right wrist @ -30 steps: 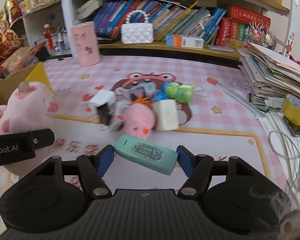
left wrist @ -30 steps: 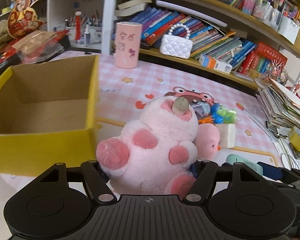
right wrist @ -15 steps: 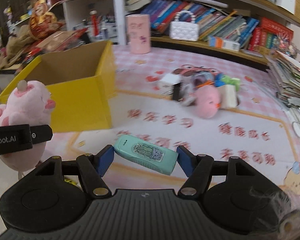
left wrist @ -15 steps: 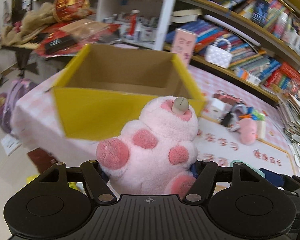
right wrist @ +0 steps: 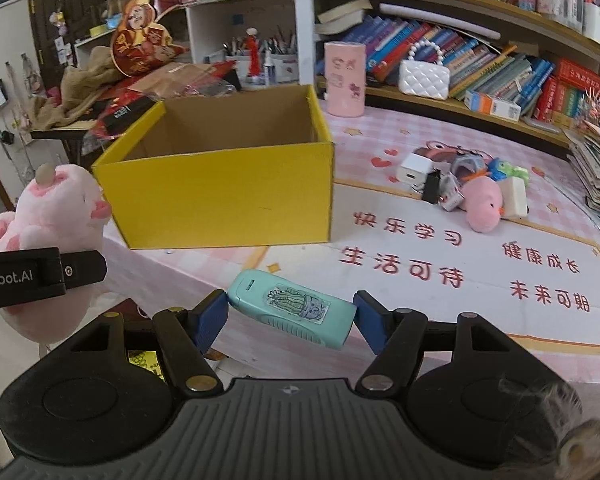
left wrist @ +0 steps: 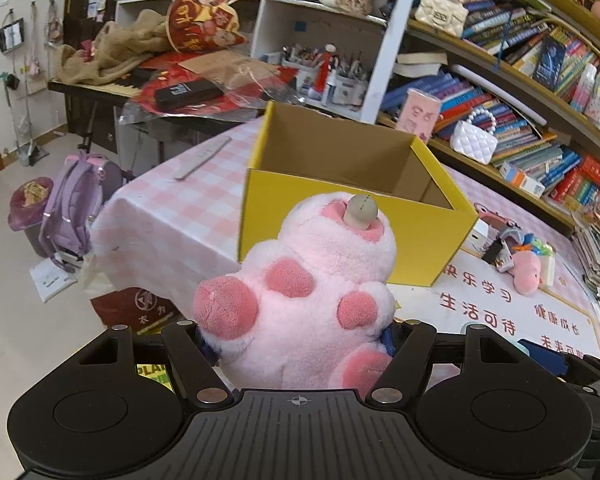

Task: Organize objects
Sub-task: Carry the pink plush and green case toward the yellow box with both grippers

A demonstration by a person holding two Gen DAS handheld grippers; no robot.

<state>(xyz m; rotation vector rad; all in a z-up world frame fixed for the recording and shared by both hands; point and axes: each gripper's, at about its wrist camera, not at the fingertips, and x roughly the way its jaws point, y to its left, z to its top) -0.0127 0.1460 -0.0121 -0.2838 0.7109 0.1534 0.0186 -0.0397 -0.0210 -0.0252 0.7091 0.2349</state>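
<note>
Right wrist view: yellow cardboard box (right wrist: pixel 223 196) fills frame center-left, open top, on pink checked tablecloth (right wrist: pixel 380 136). Pink plush toy (left wrist: pixel 300 288) sits low-center in left view, left gripper (left wrist: pixel 300 344) clamped on it, jaws abt half spread. Right gripper (right wrist: pixel 289 316) pinches mint-green case w/ cactus sticker (right wrist: pixel 295 306), tilted, bottom center. Toy pile (right wrist: pixel 472 188) center-right.

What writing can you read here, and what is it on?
"Robot.AI": left gripper.
"快乐学习", "生活可待", "健康成长", "未来可期": mat.
Book spines, red bag, teal case sticker: too small or blurred to read.
</note>
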